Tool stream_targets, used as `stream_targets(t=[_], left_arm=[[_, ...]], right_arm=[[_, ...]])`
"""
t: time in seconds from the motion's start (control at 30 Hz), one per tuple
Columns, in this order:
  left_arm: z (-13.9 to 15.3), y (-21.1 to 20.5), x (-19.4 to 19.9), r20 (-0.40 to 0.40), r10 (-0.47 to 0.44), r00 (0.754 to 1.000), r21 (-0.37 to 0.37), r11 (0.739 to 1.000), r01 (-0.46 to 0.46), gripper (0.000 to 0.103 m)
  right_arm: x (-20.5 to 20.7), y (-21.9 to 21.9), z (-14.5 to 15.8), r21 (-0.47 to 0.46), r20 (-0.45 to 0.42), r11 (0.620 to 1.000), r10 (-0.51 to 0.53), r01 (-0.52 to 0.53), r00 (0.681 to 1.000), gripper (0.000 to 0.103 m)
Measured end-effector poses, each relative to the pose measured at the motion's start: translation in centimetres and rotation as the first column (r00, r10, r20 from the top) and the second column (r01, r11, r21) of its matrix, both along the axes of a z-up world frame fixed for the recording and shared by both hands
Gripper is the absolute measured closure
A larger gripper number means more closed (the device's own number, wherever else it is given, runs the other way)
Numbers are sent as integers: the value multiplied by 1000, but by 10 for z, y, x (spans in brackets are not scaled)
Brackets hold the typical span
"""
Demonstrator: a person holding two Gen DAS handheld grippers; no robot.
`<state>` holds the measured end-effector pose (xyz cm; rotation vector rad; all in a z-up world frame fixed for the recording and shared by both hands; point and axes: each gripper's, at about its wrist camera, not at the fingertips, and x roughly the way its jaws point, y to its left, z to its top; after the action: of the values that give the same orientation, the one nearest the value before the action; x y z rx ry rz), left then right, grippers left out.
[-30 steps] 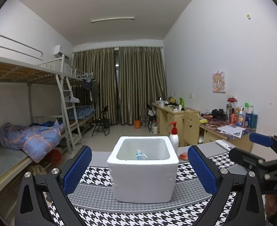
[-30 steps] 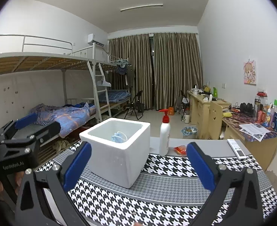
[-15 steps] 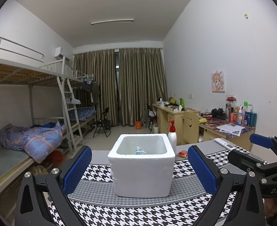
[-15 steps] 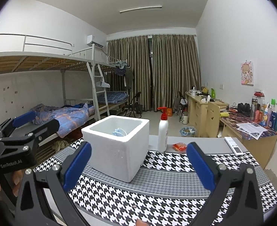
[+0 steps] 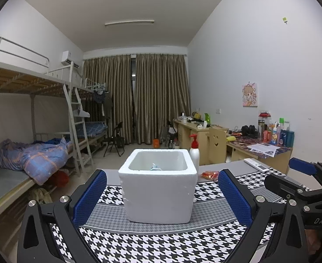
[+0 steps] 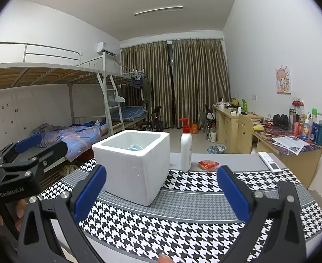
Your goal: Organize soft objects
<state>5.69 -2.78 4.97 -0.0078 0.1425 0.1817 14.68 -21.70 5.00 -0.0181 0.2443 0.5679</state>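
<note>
- On the houndstooth tablecloth (image 5: 152, 243), a white foam box (image 5: 158, 186) stands upright on the grey band, well in from the near edge.
- Inside the box, a pale blue soft item (image 6: 135, 147) lies low against the wall; it may be a face mask, though too little shows to be sure.
- Left gripper (image 5: 161, 195) hangs in front of the box, jaws spread wider than it and grasping nothing, apart from its walls.
- Right gripper (image 6: 161, 191) is likewise released and empty, aimed at the box's right corner and the bare cloth beside it.
- Behind the box a white pump bottle (image 6: 186, 148) stands just beside its far right corner, with a small orange packet (image 6: 208, 164) near it.
- A remote control (image 6: 270, 162) lies by the table's right edge, well apart from the box.
</note>
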Motion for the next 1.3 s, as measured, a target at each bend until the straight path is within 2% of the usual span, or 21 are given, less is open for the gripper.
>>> stream_targets(t=[0.77,1.3], left_arm=[[-21,4,-8,-22,3,1000,-2,1000,-3,1],[-23,4,-8,-24,4,1000,10,1000,-4,1]], right_arm=[[-7,0,-28,-18,-13,999,-46,46,999,1],[-9,1,-30,-22,-16,998,-51,51,999,1]])
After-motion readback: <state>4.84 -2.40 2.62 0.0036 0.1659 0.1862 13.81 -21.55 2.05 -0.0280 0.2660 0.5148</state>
